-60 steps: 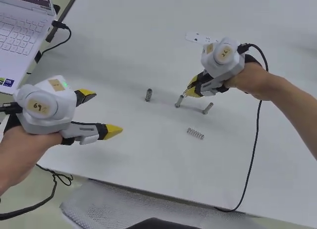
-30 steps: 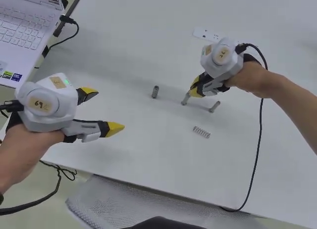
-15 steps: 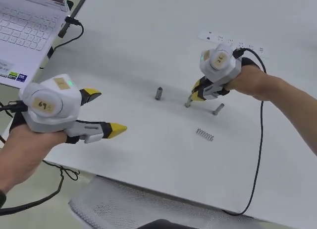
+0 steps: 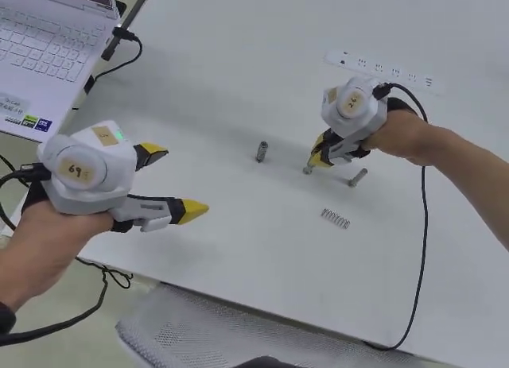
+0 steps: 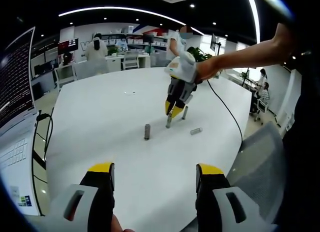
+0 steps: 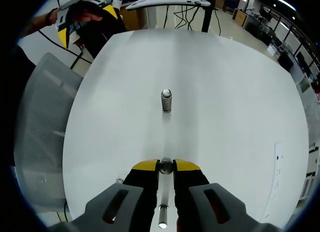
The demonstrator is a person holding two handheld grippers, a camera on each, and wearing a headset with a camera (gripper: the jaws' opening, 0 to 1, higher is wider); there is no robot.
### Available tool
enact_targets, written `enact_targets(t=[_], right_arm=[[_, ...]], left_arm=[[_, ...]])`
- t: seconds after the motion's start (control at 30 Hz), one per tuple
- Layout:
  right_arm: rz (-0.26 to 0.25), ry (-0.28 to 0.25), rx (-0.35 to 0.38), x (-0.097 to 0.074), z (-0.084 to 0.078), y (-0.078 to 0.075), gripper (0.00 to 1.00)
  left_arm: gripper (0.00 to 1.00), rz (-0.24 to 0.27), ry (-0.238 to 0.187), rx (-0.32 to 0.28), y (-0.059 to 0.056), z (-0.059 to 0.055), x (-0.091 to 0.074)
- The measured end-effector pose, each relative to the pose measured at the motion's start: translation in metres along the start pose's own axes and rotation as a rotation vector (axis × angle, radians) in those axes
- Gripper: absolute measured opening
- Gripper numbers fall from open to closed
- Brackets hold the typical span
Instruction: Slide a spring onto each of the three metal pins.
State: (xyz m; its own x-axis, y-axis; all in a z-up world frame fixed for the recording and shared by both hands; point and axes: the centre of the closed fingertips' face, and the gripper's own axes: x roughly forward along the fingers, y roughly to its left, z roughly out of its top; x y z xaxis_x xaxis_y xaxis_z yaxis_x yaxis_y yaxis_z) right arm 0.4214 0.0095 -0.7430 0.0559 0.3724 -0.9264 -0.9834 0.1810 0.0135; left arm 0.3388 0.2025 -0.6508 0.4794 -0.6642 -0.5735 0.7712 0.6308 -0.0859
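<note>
Three metal pins stand on the white table (image 4: 215,74). The left pin (image 4: 262,151) (image 6: 166,100) (image 5: 147,131) wears a spring. My right gripper (image 4: 320,159) (image 6: 165,166) (image 5: 174,109) reaches down over the middle pin (image 4: 308,169) (image 5: 169,121), shut on a spring at the pin's top. The third pin (image 4: 358,177) (image 5: 185,112) stands bare just right of it. A loose spring (image 4: 336,218) (image 5: 196,131) lies nearer the front edge. At the front left my left gripper (image 4: 173,183) (image 5: 155,174) hovers open, holding nothing.
A laptop (image 4: 48,42) sits at the far left with a cable (image 4: 107,54) plugged in. A white power strip (image 4: 390,68) lies at the back right. The right gripper's cable (image 4: 419,249) hangs over the front edge. A mesh chair (image 4: 183,336) is below the table.
The right gripper has come down with the spring onto the middle pin, so less pin shows below its tips. The left gripper has stayed open in place. The head camera has shifted.
</note>
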Motion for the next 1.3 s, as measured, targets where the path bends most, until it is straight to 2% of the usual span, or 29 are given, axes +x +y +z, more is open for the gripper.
enact_targets(t=[0.77,1.07,1.3], right_arm=[[0.022,0.024,0.007,0.018,-0.011,0.000,0.09],[0.023,0.026,0.012,0.019,-0.012,0.000,0.10],[0.016,0.023,0.022,0.012,-0.012,0.000,0.18]], left_arm=[[0.62,0.012,0.009,-0.009,0.004,-0.004,-0.003],[0.62,0.011,0.009,-0.010,0.004,-0.004,-0.002],[0.62,0.009,0.008,-0.009,0.003,-0.003,-0.001]])
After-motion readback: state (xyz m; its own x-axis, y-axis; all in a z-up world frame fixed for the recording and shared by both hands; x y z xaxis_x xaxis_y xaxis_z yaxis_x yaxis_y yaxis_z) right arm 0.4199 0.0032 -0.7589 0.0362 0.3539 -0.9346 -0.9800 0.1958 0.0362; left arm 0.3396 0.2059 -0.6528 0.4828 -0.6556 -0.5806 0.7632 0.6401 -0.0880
